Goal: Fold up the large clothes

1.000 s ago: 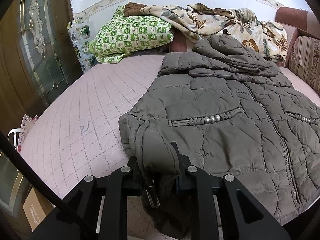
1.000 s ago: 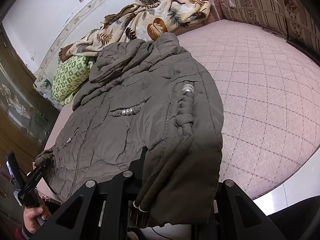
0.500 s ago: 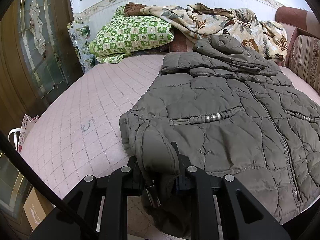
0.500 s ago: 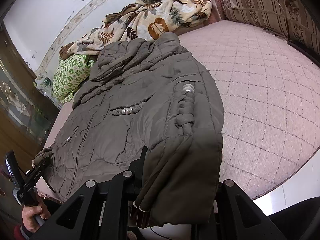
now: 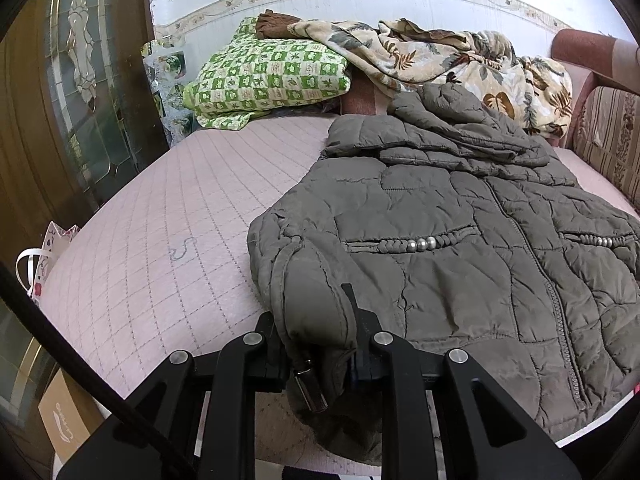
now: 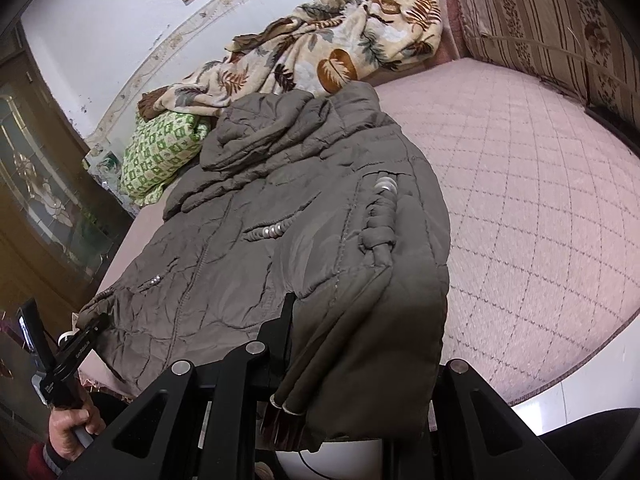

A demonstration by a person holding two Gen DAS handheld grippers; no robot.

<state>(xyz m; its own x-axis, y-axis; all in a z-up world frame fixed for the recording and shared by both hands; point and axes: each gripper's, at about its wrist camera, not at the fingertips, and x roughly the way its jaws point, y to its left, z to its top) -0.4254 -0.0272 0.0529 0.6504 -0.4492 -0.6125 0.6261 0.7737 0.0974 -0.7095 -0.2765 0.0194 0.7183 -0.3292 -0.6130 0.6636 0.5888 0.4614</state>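
Between the jaws of the left gripper point(image 5: 316, 344) sits a bunched bottom corner of the jacket point(image 5: 460, 264); the jaws are nearly closed and clamp it. Right gripper point(image 6: 332, 364): same, nearly closed on the other bottom corner. Ahead of both jaws the jacket lies spread on the bed point(image 5: 168, 240), hood farthest away. Nothing has shifted over the last second; both grips held, so the fold looks ready to start. The right gripper's far finger is hidden under fabric.
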